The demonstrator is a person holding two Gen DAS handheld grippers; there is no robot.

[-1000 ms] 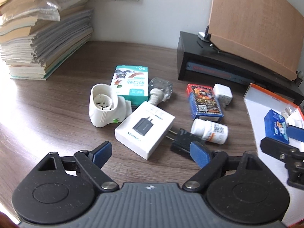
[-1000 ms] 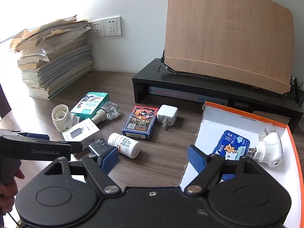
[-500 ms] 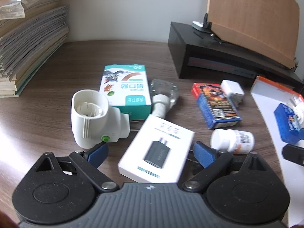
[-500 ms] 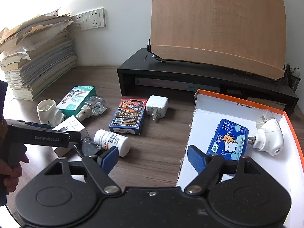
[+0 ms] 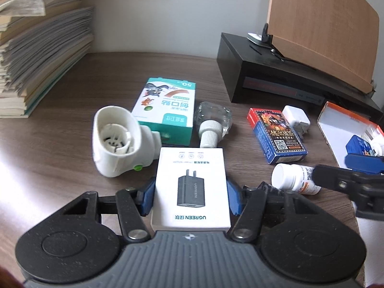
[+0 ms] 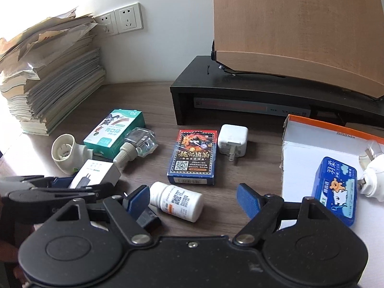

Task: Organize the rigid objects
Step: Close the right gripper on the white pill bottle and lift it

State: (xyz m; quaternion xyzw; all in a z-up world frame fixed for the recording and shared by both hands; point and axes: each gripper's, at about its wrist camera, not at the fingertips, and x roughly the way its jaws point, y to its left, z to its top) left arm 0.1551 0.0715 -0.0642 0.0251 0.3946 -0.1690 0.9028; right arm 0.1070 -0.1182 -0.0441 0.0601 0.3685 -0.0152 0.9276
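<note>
White charger box (image 5: 190,187) sits between the left gripper's (image 5: 190,198) closing jaws; right gripper's (image 6: 194,200) gape.

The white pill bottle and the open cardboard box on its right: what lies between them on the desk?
Only bare desk, seen in the right wrist view; the right gripper's blue finger hangs above that stretch.

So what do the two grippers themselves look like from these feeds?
Both match. The left gripper and right gripper have matte black linkage arms with silver pivot rivets, round black discs at either side and blue ribbed pads on the jaws. No cables or sleeves show.
</note>
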